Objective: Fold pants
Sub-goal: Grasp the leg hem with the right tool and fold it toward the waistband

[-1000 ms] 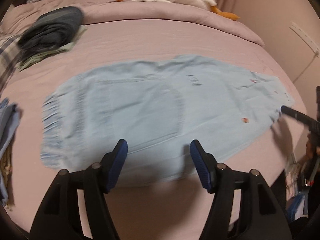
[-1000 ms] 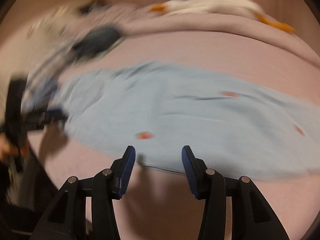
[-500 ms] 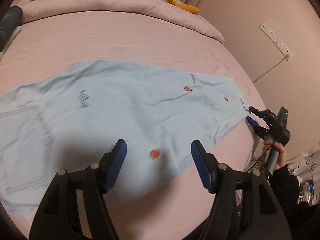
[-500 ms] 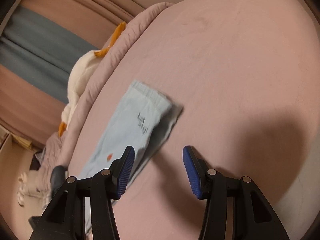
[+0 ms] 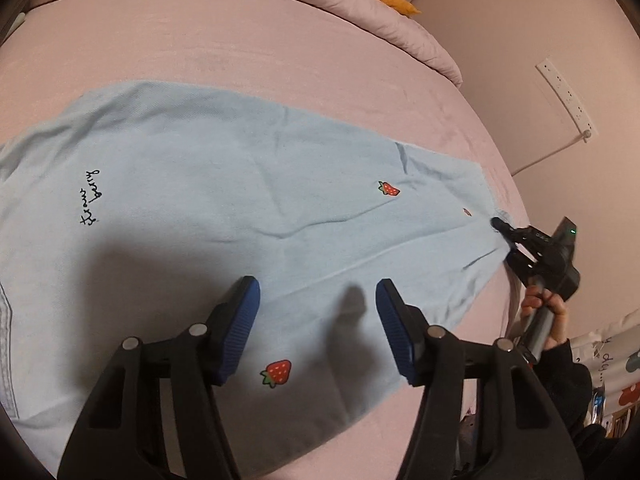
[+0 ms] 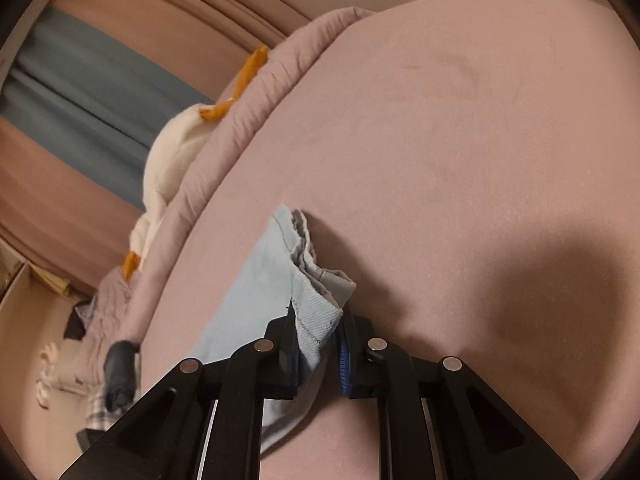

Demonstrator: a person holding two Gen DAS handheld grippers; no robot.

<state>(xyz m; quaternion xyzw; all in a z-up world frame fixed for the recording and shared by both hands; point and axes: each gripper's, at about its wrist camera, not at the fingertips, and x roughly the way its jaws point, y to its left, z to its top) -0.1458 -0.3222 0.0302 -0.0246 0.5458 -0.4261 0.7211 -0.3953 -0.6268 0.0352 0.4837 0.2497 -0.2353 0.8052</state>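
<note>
Pants (image 5: 248, 200) lie flat along the bed (image 5: 240, 40). Left claw (image 5: 318, 312) hovers above the near edge, jaws closing on nothing; lifting too soon could leave that side dragging. Right claw (image 6: 318, 354) is closing on the hem; its shallow bite may slip.

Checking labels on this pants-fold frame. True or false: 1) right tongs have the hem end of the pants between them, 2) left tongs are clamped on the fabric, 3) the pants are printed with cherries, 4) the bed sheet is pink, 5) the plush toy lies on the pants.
1. True: the right tongs are closing on the hem of the light blue pants.
2. False: the left tongs stand apart above the cloth, closing, gripping nothing.
3. False: the prints are strawberries.
4. True: the sheet is pink.
5. False: the plush toy lies by the bedding roll at the far side of the bed, apart from the pants.
</note>
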